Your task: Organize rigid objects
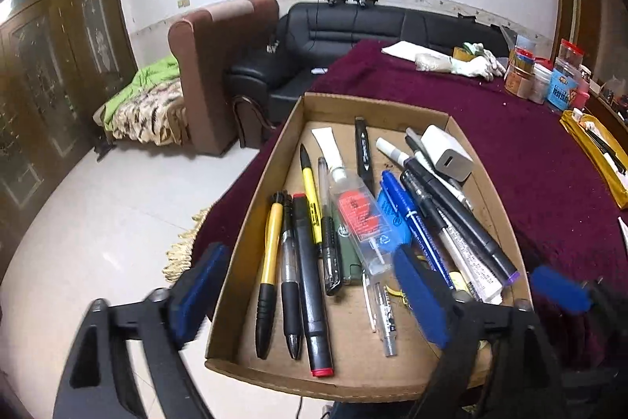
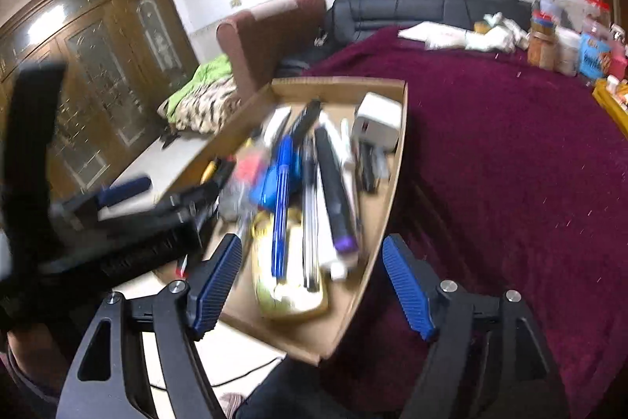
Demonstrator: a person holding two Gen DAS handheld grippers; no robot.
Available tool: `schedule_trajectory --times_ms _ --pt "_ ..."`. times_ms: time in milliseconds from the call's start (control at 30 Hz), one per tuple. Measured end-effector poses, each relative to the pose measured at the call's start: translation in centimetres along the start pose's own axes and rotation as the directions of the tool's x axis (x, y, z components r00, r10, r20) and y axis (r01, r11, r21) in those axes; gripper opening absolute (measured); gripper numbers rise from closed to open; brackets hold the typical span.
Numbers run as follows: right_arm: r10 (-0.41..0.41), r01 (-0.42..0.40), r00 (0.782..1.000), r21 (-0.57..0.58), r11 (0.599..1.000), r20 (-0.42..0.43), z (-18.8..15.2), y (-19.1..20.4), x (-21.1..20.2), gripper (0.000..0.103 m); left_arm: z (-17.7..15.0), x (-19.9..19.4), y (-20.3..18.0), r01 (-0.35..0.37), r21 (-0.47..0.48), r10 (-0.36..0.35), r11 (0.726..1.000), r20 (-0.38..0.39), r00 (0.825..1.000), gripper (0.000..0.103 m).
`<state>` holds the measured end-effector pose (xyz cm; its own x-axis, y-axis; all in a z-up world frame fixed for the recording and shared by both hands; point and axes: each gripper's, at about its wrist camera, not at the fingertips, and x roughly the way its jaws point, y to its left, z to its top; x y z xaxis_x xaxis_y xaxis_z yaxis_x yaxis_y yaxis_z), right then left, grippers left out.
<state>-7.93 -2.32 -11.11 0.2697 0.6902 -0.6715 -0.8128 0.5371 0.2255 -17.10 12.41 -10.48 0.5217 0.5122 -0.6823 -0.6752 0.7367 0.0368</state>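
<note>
A shallow cardboard tray [image 1: 373, 108] [image 2: 345, 83] sits on the maroon cloth, its near end jutting past the table edge. It holds several pens and markers: a yellow pen [image 1: 271, 250], a black marker with red ends [image 1: 312, 281], a blue pen [image 1: 408, 214] [image 2: 280, 207], a purple-capped marker [image 1: 463, 222] [image 2: 337, 199], and a white charger [image 1: 447, 152] [image 2: 376, 122]. My left gripper [image 1: 312, 295] [image 2: 157, 195] stands open across the tray's near left corner, touching nothing. My right gripper [image 2: 314, 285] is open astride the tray's right wall; one of its pads [image 1: 557, 289] shows at the right.
Jars and boxes [image 1: 549, 77] [image 2: 569, 46] crowd the table's far right, beside a yellow tray [image 1: 600, 160] and white gloves [image 1: 471, 63]. A black sofa [image 1: 353, 26] and a brown armchair [image 1: 212, 65] stand beyond. White floor [image 1: 98, 222] lies left of the table.
</note>
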Motion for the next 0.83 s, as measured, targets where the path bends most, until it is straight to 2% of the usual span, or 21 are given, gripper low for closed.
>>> schedule_trajectory --times_ms 100,200,367,400,567,667,833 --pt "0.038 -0.038 0.998 0.0 0.999 -0.049 -1.0 -0.2 1.0 0.074 0.1 -0.8 0.0 -0.081 0.029 0.079 0.996 0.06 0.995 0.102" --pt "0.052 -0.051 0.996 0.016 0.999 -0.066 -1.2 -0.5 0.8 0.074 0.3 -1.3 0.1 -0.138 0.06 0.135 0.989 0.061 0.989 0.102" --pt "-0.021 0.025 0.998 0.072 0.997 -0.056 -1.3 -0.9 -1.2 0.08 0.4 -1.8 0.6 -0.128 0.058 0.126 0.99 0.047 0.991 0.102" --pt "-0.017 0.021 0.999 0.074 0.997 -0.049 -1.2 -0.7 -1.8 0.081 0.6 -1.9 0.7 -0.131 0.062 0.128 0.989 0.045 0.991 0.102" --pt "-0.093 0.095 0.995 -0.064 0.993 0.045 -0.2 2.2 -3.8 0.081 1.1 -2.4 1.7 -0.099 0.028 0.098 0.995 0.03 0.995 0.102" --pt "-0.025 0.026 1.0 -0.062 0.998 0.014 1.2 2.6 -3.5 0.081 1.3 -2.3 2.7 -0.081 0.008 0.081 0.997 0.018 0.997 0.102" --pt "-0.034 0.034 0.999 -0.043 0.998 -0.007 2.4 3.0 -2.3 0.081 1.3 -2.4 2.9 -0.07 0.008 0.07 0.997 0.036 0.997 0.102"
